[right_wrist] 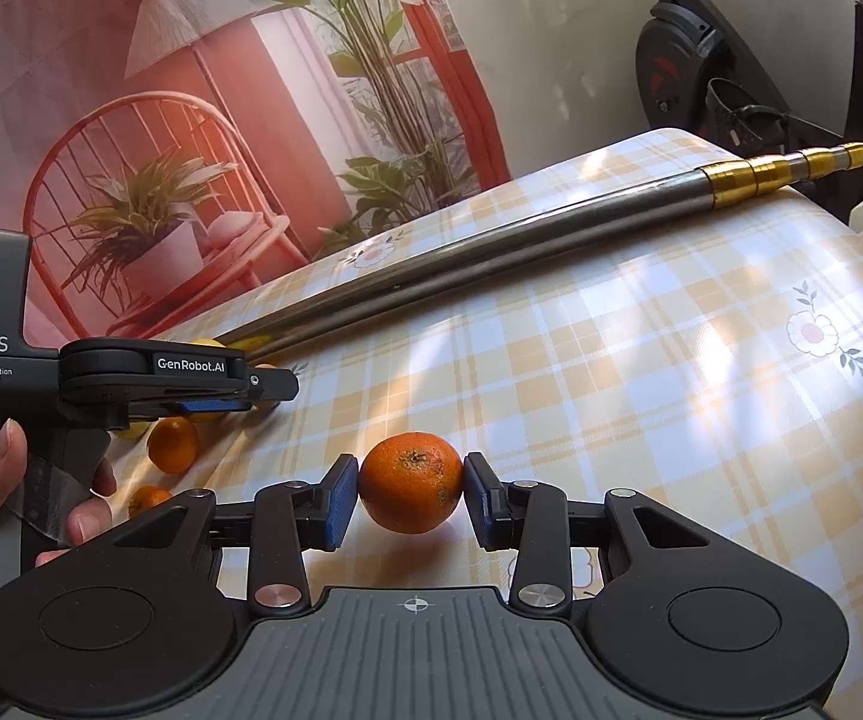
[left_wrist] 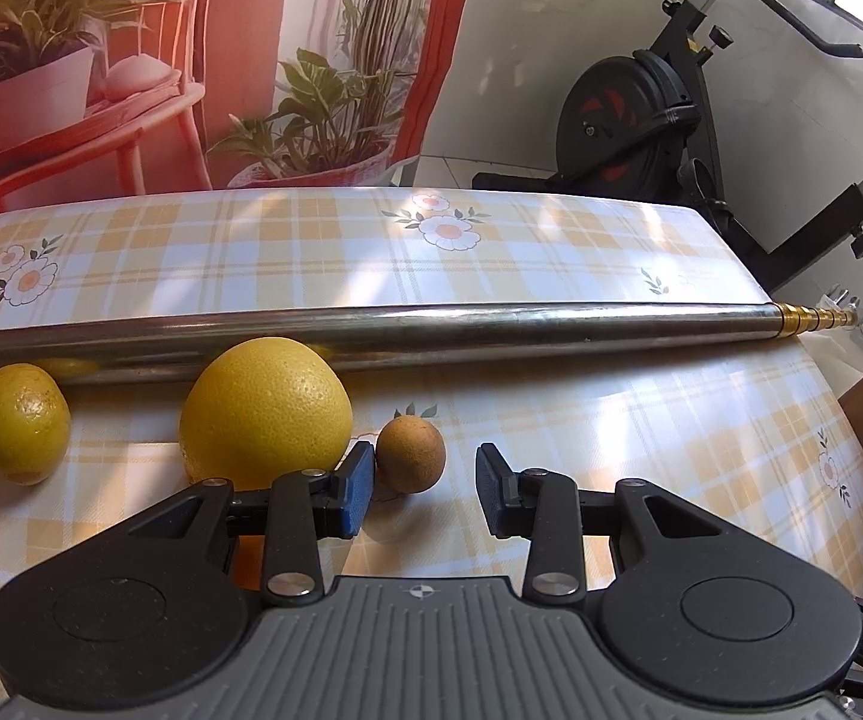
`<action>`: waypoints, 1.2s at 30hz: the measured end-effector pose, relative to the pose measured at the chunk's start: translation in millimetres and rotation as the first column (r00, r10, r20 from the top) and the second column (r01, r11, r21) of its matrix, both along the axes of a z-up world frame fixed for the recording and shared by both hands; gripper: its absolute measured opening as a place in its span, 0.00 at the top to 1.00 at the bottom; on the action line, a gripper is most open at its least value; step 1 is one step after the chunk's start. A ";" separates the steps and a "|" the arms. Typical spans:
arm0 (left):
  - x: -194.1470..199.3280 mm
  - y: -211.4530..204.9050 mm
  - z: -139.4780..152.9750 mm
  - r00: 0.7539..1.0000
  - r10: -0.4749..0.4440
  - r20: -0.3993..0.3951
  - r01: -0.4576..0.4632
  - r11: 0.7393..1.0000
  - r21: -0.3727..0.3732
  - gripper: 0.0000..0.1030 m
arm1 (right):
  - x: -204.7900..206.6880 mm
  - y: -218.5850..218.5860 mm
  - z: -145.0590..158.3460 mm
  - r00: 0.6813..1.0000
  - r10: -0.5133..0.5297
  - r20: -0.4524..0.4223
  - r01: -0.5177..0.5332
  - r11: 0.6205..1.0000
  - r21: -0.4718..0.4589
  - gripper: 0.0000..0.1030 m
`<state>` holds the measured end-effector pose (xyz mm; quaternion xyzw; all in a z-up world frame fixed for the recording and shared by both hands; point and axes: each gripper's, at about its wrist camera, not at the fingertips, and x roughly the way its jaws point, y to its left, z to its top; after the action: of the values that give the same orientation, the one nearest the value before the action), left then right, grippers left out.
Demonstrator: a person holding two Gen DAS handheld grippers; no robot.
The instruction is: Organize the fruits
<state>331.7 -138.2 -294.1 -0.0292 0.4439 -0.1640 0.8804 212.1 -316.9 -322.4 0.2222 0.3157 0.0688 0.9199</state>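
In the left wrist view my left gripper [left_wrist: 425, 483] is open over the table; a small brown kiwi [left_wrist: 411, 453] sits between its fingertips, close to the left finger. A large yellow grapefruit [left_wrist: 266, 405] lies just left of it, and a yellow lemon [left_wrist: 19, 422] farther left. In the right wrist view my right gripper [right_wrist: 410, 495] is shut on an orange tangerine [right_wrist: 411, 481], its blue pads touching both sides, low over the table. The left gripper [right_wrist: 251, 399] shows at the left, side-on. Two small oranges [right_wrist: 172, 443] [right_wrist: 148, 499] lie below it.
A long steel telescopic pole [left_wrist: 431, 327] with a brass tip lies across the checked tablecloth [left_wrist: 671, 450] behind the fruit; it also shows in the right wrist view [right_wrist: 491, 264]. An exercise bike [left_wrist: 641, 114] stands beyond the table's far right edge. A printed backdrop hangs behind.
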 end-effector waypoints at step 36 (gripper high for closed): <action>-88.9 96.8 51.2 0.989 -0.131 0.075 0.136 0.988 -0.073 0.74 | -23.9 31.4 27.6 0.998 0.051 0.020 -0.052 0.998 0.023 0.66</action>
<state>242.8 -41.4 -242.8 -0.0281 0.4072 -0.2407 0.8806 188.3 -285.5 -294.8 0.2242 0.3117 0.0984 0.9181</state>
